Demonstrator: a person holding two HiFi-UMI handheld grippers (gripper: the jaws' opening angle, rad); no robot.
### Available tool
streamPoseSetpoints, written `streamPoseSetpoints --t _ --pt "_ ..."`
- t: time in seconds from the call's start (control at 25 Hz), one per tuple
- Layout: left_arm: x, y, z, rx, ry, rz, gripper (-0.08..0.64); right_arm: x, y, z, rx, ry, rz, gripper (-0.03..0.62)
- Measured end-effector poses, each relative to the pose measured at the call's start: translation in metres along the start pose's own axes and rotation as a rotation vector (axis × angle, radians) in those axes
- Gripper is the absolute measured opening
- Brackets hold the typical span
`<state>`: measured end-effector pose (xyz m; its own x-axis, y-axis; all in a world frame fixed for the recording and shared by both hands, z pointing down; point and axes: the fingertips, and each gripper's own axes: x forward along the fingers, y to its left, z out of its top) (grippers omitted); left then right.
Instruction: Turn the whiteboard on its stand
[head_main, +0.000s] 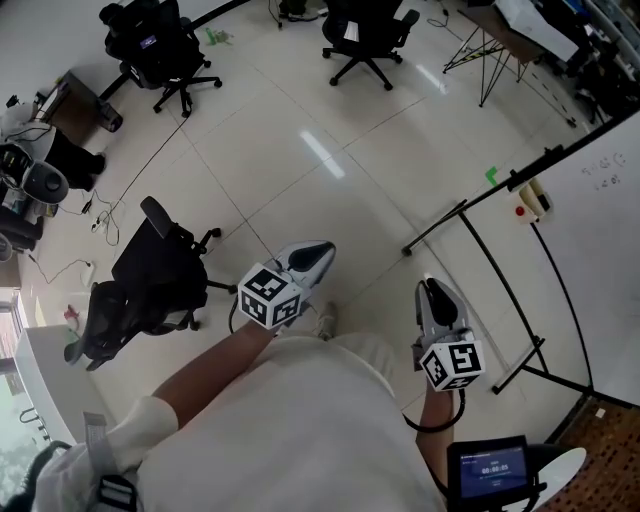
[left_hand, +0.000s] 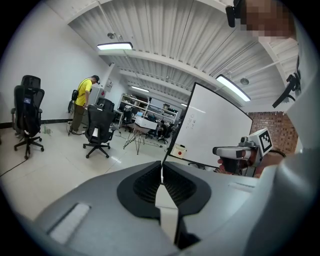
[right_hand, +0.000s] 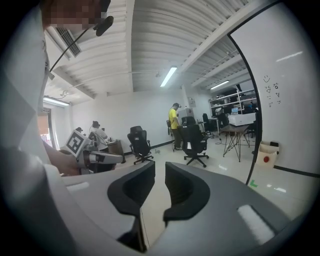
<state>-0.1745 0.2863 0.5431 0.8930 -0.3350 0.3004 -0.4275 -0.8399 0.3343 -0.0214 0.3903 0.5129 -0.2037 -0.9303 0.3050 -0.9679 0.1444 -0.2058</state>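
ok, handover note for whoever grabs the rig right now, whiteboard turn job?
Left gripper: shut, empty, held out in front of the body.
Right gripper: jaws slightly apart with nothing between them, so open and empty.
Whiteboard: on its stand, ahead and to the person's right, nearer the right gripper. Neither gripper touches it.
Done: nothing on the board yet, no grip taken.
Left: close in, take the board's edge or frame, probably with the right gripper first, and turn it on the stand. The black office chair stands off to the left, apart from the board.
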Motion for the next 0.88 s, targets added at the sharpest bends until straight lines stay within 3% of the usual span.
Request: streamPoseSetpoints --t 0.88 --pt "0.003 0.048 0.015 -0.047 -0.041 0.08 0.025 0.056 -0.004 0.019 -0.037 0.032 0.078 0.061"
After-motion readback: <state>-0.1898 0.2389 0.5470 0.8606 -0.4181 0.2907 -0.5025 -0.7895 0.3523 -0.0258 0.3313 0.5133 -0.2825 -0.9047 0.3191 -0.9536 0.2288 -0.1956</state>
